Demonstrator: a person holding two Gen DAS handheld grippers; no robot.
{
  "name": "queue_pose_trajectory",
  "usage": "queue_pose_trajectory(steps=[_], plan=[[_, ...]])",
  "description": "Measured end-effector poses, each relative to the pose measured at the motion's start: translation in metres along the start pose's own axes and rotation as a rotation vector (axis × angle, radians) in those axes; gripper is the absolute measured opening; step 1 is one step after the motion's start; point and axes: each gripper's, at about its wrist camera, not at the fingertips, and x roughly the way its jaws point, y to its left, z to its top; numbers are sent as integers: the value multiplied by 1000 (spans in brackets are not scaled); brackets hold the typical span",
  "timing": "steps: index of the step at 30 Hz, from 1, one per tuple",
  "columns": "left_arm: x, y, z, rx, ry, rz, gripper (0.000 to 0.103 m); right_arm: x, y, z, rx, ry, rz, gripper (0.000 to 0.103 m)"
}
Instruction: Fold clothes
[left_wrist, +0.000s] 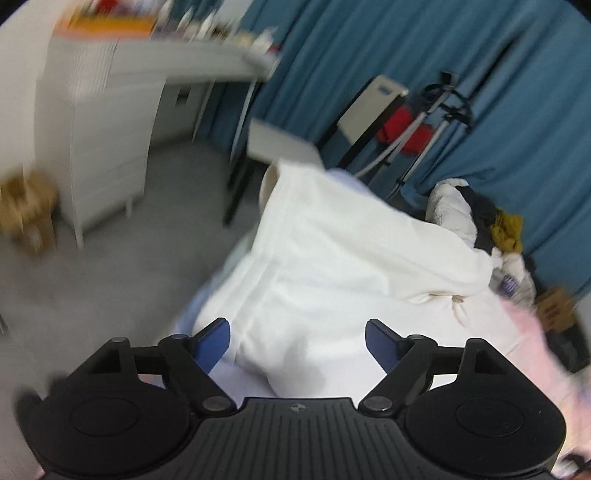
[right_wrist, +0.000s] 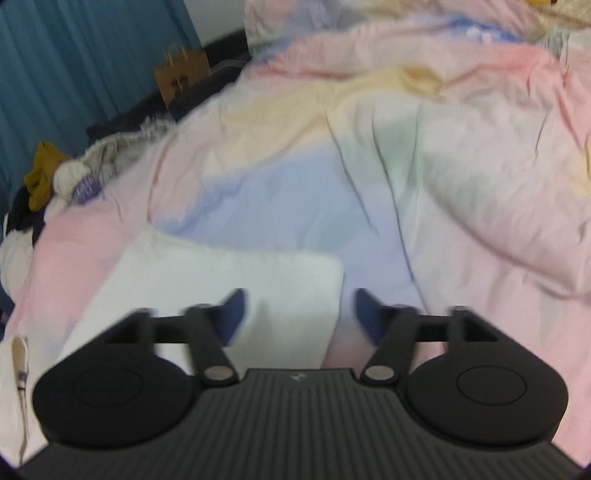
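Observation:
A white garment (left_wrist: 332, 251) lies spread over the bed in the left wrist view, its near edge running under my left gripper (left_wrist: 297, 341). That gripper stands open, blue pads wide apart and off the cloth. In the right wrist view a folded corner of the white garment (right_wrist: 229, 273) rests on the pastel duvet (right_wrist: 406, 166). My right gripper (right_wrist: 299, 314) hangs open just above that corner, with nothing pinched between its pads. The picture is blurred in both views.
A heap of other clothes (left_wrist: 491, 221) with a mustard piece (right_wrist: 40, 177) sits at the bed's far side by the blue curtain (left_wrist: 480, 74). A white drawer unit (left_wrist: 99, 136), a chair (left_wrist: 280, 147), a tripod (left_wrist: 436, 122) and a cardboard box (left_wrist: 27, 210) stand on the floor.

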Motion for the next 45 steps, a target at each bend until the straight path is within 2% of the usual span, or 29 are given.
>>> queue_pose_trajectory(steps=[3,7,10,14,20,24,29,35,37,39,43,45], plan=[[-18,-39,-1,82,-50,-18,93,-15,8,4,-36,-60,36,78],[-18,-92,-12,151,-74,-66,97,-33,32,0,-116,-62,158,78],[-2,-134,-20,217,-62,-96,97,-45,47,-3,-172,-37,273,78],[25,-181,-38,301,-50,-124,97,-65,66,-10,-269,-42,363,78],[71,-224,-55,342,-35,-172,97,-92,85,-22,-342,-45,489,78],[94,-251,-65,379,-25,-200,97,-105,94,-30,-380,-52,548,78],[122,-285,-73,379,-17,-249,97,-112,106,-44,-412,-32,604,77],[148,-308,-99,424,-38,-270,97,-117,118,-62,-463,-17,658,61],[158,-309,-109,434,-19,-279,97,-119,125,-69,-497,-10,674,35],[167,-308,-117,431,1,-283,97,-120,131,-75,-520,0,689,23],[172,-303,-123,444,9,-285,97,-124,142,-88,-560,-6,724,12],[172,-302,-123,437,12,-288,97,-128,146,-94,-573,-14,744,9]])
